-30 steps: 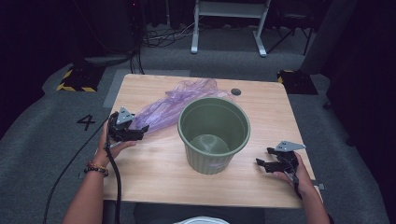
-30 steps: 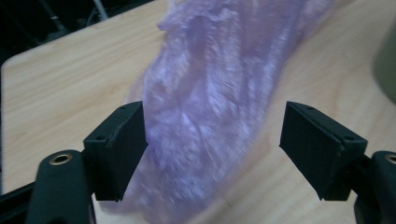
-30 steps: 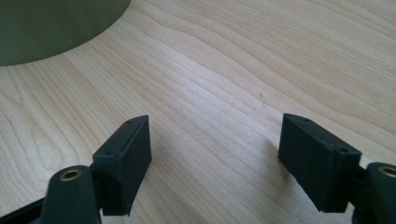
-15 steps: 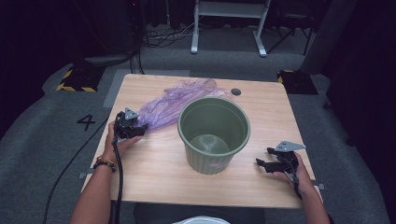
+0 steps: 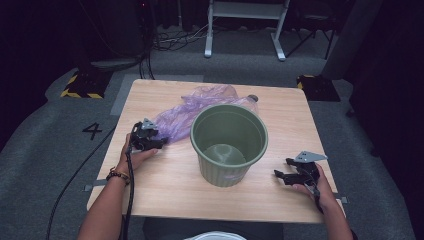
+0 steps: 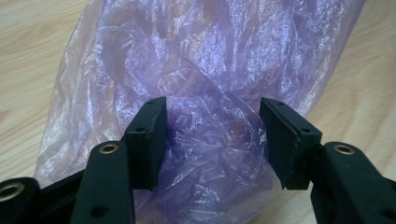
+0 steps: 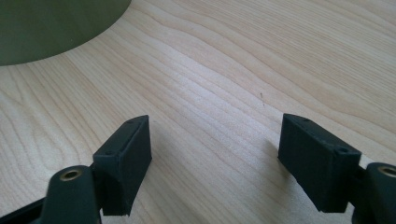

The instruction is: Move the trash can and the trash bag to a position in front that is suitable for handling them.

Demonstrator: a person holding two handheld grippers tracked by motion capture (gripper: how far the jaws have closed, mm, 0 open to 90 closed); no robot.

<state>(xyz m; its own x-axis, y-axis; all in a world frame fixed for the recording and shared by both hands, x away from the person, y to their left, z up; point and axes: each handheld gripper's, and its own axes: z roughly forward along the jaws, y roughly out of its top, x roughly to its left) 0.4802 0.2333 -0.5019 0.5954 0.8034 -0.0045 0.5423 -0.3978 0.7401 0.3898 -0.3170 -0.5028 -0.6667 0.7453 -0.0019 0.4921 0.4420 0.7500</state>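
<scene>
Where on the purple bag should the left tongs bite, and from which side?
Take the purple bag at its bunched near end, coming in low from the table's left edge. The film gathers into a thick fold there, already between the left tongs, whose jaws have just been closing; farther on it spreads thin beside the green bucket.

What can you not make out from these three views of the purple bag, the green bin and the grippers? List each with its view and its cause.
- Far end of the purple bag: high view, hidden behind the green bin.
- Small dark object on the table: high view, too small to identify.
- Bag's mouth: left gripper view, cut off by the edges.
- Left gripper: whether its pads press the film, unclear.
</scene>
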